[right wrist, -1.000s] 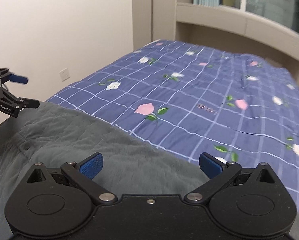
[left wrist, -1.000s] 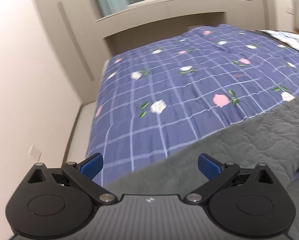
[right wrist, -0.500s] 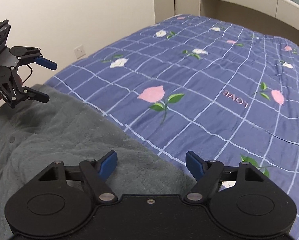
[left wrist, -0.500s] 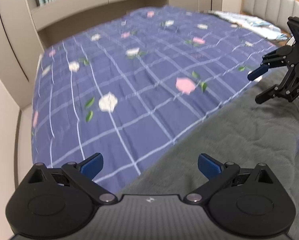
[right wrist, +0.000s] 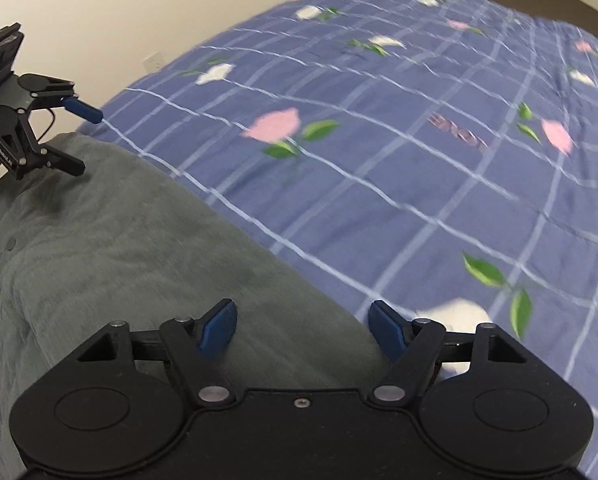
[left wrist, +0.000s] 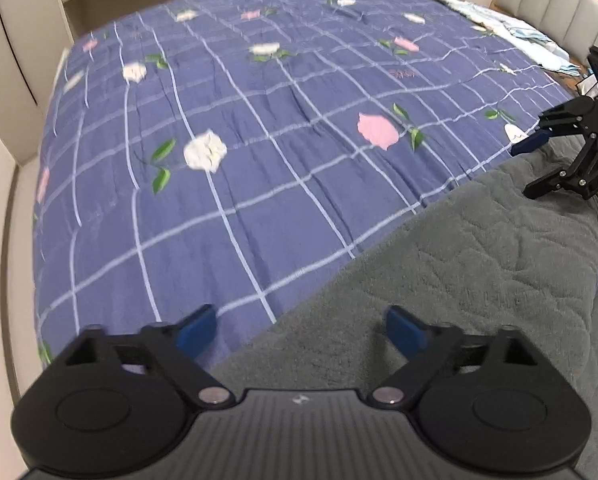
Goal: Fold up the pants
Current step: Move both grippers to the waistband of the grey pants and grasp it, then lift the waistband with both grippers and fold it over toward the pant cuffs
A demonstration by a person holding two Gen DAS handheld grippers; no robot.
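Observation:
Grey fleece pants (left wrist: 479, 264) lie flat on a blue checked floral bedspread (left wrist: 239, 140); they also show in the right wrist view (right wrist: 119, 248). My left gripper (left wrist: 299, 330) is open and empty, just above the pants' far edge. My right gripper (right wrist: 301, 326) is open and empty, above the same edge further along. Each gripper shows in the other's view: the right one (left wrist: 525, 172) at the far right, the left one (right wrist: 89, 142) at the far left, both open over the pants.
The bedspread (right wrist: 419, 140) stretches beyond the pants. A beige wall with a socket (right wrist: 153, 60) runs along the bed's left side. A padded headboard (left wrist: 559, 8) and a pale pillow (left wrist: 511, 32) are at the far right.
Both grippers have tilted down and come closer to the pants' far edge. Both jaws have narrowed a little but stay open. The left view swung from the wall and window toward the bed.

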